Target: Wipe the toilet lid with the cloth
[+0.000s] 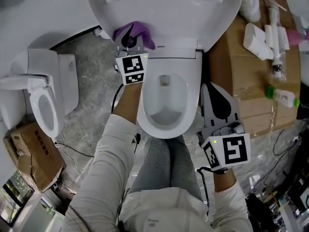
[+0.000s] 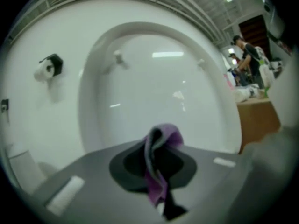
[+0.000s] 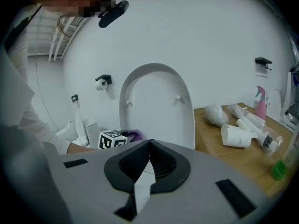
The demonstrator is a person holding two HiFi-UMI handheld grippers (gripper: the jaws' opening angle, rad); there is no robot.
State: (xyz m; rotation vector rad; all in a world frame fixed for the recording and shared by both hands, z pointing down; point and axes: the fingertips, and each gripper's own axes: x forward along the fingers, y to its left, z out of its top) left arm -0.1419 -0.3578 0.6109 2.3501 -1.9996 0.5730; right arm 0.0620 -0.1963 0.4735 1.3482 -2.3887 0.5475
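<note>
Loosely bunched purple-grey cloth [image 2: 158, 169].

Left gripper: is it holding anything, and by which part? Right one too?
The left gripper is shut on the purple cloth, pinching a bunched fold, and cloth spills out above and below the jaws. The right gripper is shut and holds nothing.

Head view: steeply down from above toilet bowl [image 1: 193, 98], raised lid [image 1: 164, 13] at 12 o'clock. Left gripper view: close, facing lid [image 2: 154, 92]. Right gripper view: farther back, lid [image 3: 159, 111] at 12 o'clock. All share lid.
</note>
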